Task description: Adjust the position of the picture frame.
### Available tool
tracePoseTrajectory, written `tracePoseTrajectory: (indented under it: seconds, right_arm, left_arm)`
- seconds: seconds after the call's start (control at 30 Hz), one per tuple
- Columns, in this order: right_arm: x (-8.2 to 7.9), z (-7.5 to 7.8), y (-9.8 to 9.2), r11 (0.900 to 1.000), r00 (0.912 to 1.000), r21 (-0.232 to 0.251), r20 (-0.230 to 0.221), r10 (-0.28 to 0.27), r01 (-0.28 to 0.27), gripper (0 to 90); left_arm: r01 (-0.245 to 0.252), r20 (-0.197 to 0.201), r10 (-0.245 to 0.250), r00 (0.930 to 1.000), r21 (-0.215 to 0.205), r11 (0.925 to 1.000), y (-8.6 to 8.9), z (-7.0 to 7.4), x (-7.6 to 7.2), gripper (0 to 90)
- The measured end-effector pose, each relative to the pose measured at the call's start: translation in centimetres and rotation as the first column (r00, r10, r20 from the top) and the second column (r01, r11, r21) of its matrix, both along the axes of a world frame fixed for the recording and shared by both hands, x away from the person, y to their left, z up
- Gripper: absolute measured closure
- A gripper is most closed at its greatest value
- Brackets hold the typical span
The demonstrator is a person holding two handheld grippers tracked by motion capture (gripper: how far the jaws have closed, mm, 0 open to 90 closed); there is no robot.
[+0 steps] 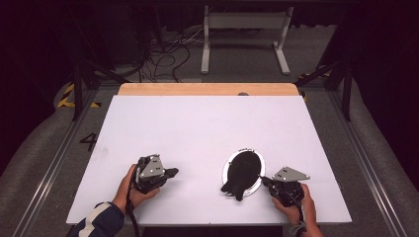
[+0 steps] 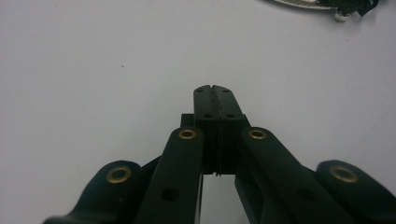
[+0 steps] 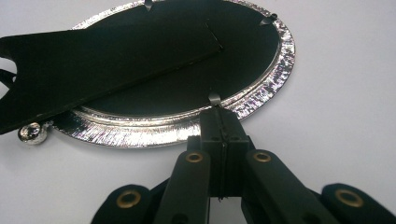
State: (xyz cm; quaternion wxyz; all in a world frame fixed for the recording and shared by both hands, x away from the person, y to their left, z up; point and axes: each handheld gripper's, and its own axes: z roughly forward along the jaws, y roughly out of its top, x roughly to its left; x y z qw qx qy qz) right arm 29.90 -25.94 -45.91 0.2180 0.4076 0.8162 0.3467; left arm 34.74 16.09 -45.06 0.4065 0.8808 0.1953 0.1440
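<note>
My right gripper, jaws clenched empty, touches the oval frame's near rim; the frame's long axis runs away leftward.

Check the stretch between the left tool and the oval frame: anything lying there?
Nothing: in the high view, bare white tabletop separates the left tool from the oval frame.

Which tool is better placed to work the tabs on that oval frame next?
Right. The right tool, shut, sits at a small metal tab on the oval frame; the left tool, also shut, rests apart on the table.
</note>
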Motion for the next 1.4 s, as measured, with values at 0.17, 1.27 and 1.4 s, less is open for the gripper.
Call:
tracePoseTrajectory:
  seconds: [0.17, 1.27, 1.4]
  right_arm:
    - [0.3, 0.0, 0.8, 1.000, 1.0000, -0.007, 0.001, 0.004, -0.004, 90.0]
    - [3.4, -0.1, 5.4, 0.998, 0.9982, -0.014, 0.008, 0.059, -0.059, 90.0]
    - [2.8, -0.1, 5.3, 0.997, 0.9967, 0.007, -0.007, 0.081, -0.081, 90.0]
  left_arm:
    - [0.008, -0.002, -0.008, 1.0000, -0.003, 1.0000, -0.1, 0.0, 0.0, 90.0]
    - [0.106, -0.031, -0.105, 0.9940, 0.015, 0.9943, -4.7, -0.2, 0.8, 90.0]
    - [0.125, -0.034, -0.124, 0.9917, 0.018, 0.9920, -5.3, -0.3, 0.7, 89.9]
